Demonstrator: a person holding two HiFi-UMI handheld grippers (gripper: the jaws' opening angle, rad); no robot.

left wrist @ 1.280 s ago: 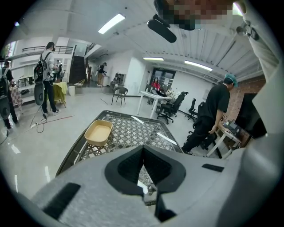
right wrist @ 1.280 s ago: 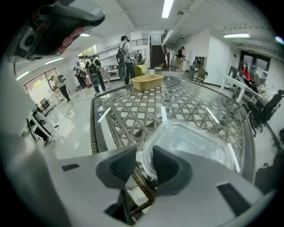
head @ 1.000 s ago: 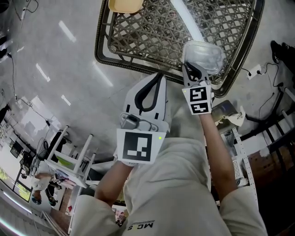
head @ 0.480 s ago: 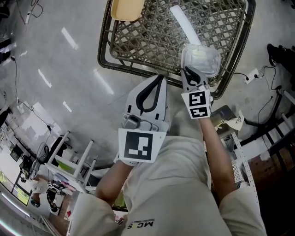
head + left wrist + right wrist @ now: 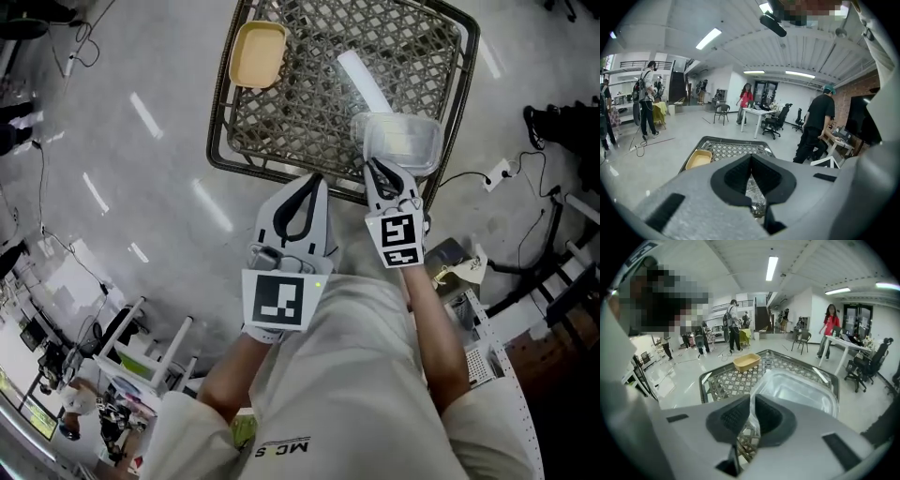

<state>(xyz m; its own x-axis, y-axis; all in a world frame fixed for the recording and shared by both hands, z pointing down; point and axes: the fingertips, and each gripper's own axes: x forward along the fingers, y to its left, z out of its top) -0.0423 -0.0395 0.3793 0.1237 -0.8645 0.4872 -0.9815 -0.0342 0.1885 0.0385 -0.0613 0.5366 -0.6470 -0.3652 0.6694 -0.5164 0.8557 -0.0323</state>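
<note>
Clear container (image 5: 405,142) clamped at near rim by right gripper (image 5: 380,174), above wicker table (image 5: 281,170), right side. Left gripper (image 5: 307,186) seen closed, empty.

Bare lattice tabletop (image 5: 309,103) open through the middle of the head view, yellow tray (image 5: 260,52) filling its upper-left corner, clear container (image 5: 405,142) occupying the lower-right corner, open floor (image 5: 122,187) at frame left.

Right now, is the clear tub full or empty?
Empty. The clear tub shows only its own see-through bottom, with nothing inside, while the right hand-held gripper pinches its rim.
</note>
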